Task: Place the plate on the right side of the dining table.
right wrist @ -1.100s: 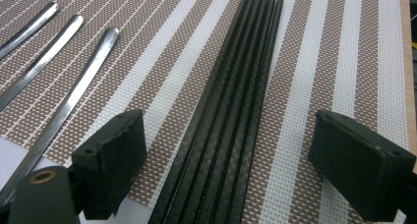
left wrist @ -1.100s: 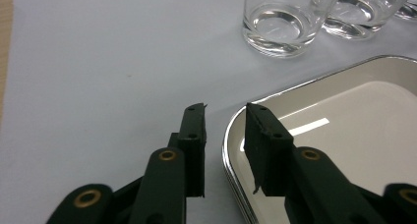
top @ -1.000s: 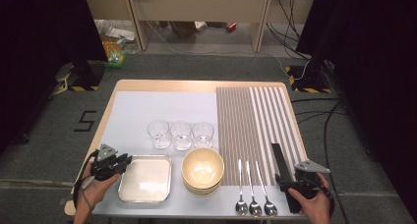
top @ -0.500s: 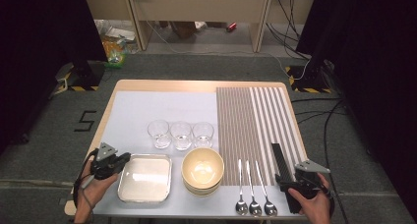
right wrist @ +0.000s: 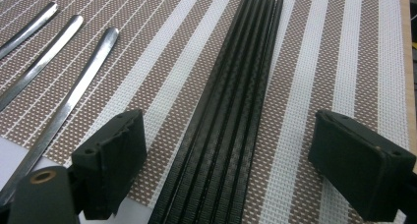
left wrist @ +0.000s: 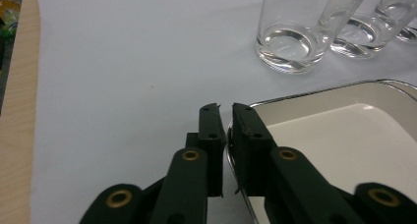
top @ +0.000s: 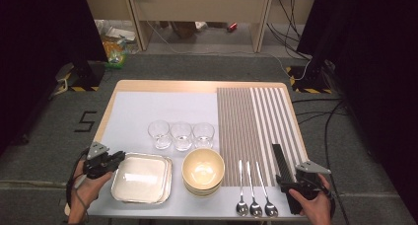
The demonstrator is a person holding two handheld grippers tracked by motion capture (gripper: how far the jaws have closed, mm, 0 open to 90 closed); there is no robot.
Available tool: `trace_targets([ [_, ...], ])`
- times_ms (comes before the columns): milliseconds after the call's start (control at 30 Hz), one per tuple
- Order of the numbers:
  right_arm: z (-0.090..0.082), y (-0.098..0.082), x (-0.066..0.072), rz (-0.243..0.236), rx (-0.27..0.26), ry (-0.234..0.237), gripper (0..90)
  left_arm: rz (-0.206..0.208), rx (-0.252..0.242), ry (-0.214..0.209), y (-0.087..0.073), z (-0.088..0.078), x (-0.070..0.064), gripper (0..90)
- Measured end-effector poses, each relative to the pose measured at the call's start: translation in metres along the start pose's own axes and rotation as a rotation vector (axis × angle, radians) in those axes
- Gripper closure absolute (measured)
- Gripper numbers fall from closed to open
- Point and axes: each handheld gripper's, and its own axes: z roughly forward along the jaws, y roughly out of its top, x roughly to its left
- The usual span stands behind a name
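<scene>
White square tray (top: 142, 178) with silver rim, cream bowl (top: 203, 169), three clear glasses (top: 181, 134), brown-white striped placemat (top: 256, 121), black chopsticks (right wrist: 231, 111), silver spoons (top: 255, 190), pale lilac table cover (top: 162, 111).

A grey carpeted floor (top: 207, 67) surrounds the light wooden table (top: 162, 86) — a pale wooden desk (top: 197, 8) stands at the far side, cables trailing beneath. Dark curtains (top: 44, 27) close off left and right, and yellow-black hazard tape (top: 305, 82) marks the stand bases.
</scene>
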Motion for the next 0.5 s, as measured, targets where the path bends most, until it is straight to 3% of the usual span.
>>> trace_targets([
  [200, 0.0000, -0.0001, 0.0002, 0.000, 0.001, 0.000, 14.3, -0.080, 0.069, -0.056, -0.0043, -0.0005, 0.0035, 67.7],
  [333, 0.0000, -0.0001, 0.0002, 0.000, 0.001, -0.001, 14.3, -0.136, 0.090, -0.097, -0.0062, 0.0017, 0.0067, 67.9],
  [433, 0.0000, -0.0001, 0.0002, 0.000, 0.001, 0.000, 14.3, -0.192, 0.075, -0.135, -0.0075, 0.0047, 0.0086, 71.2],
  [500, 0.0000, -0.0001, 0.0001, 0.000, 0.001, 0.000, 14.3, -0.189, 0.084, -0.147, -0.0067, 0.0045, 0.0103, 76.6],
])
